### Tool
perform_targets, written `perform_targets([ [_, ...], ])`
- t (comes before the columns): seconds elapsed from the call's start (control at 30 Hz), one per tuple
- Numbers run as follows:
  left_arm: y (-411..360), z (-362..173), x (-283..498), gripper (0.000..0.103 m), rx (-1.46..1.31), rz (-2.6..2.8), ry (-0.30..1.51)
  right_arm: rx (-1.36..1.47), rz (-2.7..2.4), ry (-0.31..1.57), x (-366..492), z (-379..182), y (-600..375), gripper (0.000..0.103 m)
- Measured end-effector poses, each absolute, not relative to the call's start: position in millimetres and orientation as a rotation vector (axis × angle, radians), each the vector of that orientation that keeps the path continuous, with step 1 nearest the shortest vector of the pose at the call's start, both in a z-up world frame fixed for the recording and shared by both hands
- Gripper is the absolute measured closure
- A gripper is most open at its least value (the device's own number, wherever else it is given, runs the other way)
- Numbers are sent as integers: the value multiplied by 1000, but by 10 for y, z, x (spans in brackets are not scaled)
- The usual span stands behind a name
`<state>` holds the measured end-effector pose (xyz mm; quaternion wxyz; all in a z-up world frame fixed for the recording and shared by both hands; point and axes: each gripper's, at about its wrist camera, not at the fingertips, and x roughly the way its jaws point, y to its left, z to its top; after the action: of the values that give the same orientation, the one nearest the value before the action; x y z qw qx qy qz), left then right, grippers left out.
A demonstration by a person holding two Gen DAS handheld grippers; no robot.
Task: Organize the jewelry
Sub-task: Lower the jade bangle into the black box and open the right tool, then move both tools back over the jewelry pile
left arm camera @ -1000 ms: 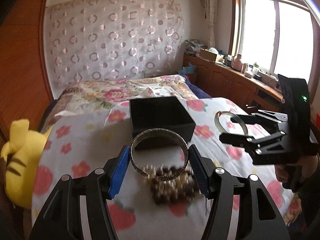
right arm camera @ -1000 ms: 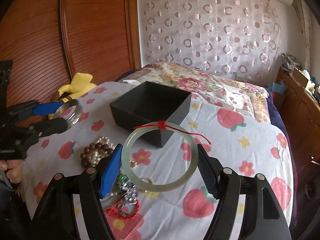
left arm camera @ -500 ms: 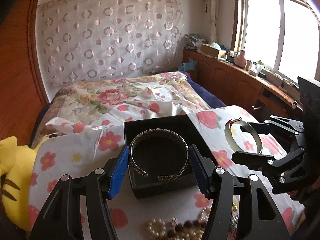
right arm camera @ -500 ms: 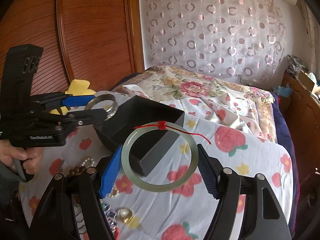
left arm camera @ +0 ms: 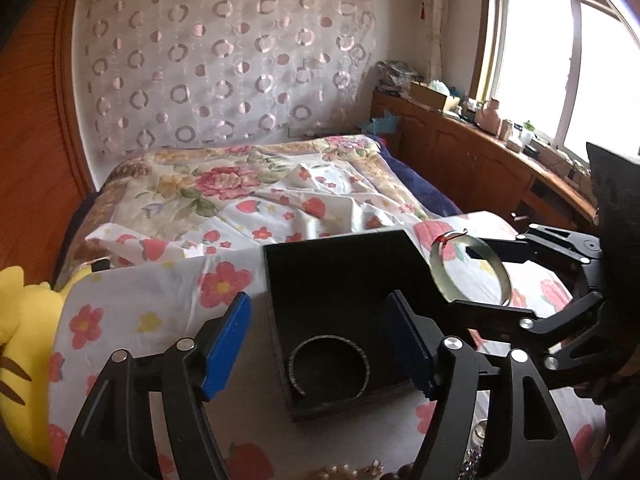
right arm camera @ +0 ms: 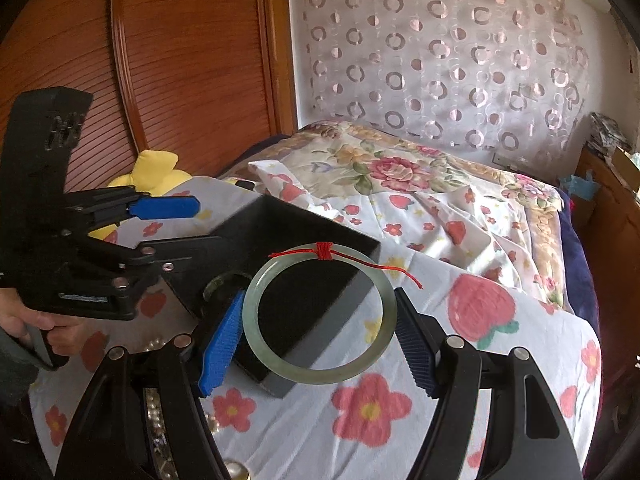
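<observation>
Bedside, left claw [left arm camera: 318, 344] just opened empty over black box [left arm camera: 344, 276]; right claw [right arm camera: 320, 338] grips jade bangle [right arm camera: 320, 314].

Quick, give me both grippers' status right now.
Left gripper: open, jaws just widened; the silver bangle lies in the black box.
Right gripper: shut on the jade bangle.

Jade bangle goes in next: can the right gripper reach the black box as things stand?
Probably yes: the right gripper, gripping the jade bangle, already hangs over the black box, though the left gripper crowds it.
</observation>
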<state>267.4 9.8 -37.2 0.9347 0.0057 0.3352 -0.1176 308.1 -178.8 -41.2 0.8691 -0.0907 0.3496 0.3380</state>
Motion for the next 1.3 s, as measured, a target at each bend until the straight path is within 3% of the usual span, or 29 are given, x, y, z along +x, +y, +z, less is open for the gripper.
perform_targets([
  [0.13,238,-330,2559,18,21,-195,663,-219,737,738,3122,-452,-1590,28],
  [0.27,377,-363,2444,11,33,-146,667,-244,752,749,3174,-505,-1403,28],
  [0.73,660,-512,2026,11,-31,-93,697,-328,738,773,3204,-623,-1191,28],
  [0.83,681,-521,1921,11,-35,-84,698,-330,731,765,3212,-618,-1187,21],
  [1.17,647,-521,1585,11,-45,-92,688,-253,701,715,2815,-371,-1501,21],
  [1.23,620,-527,1511,11,-47,-99,685,-242,699,712,2668,-352,-1571,22],
  [1.3,583,-533,1404,11,-46,-108,677,-238,698,721,2478,-368,-1667,30],
])
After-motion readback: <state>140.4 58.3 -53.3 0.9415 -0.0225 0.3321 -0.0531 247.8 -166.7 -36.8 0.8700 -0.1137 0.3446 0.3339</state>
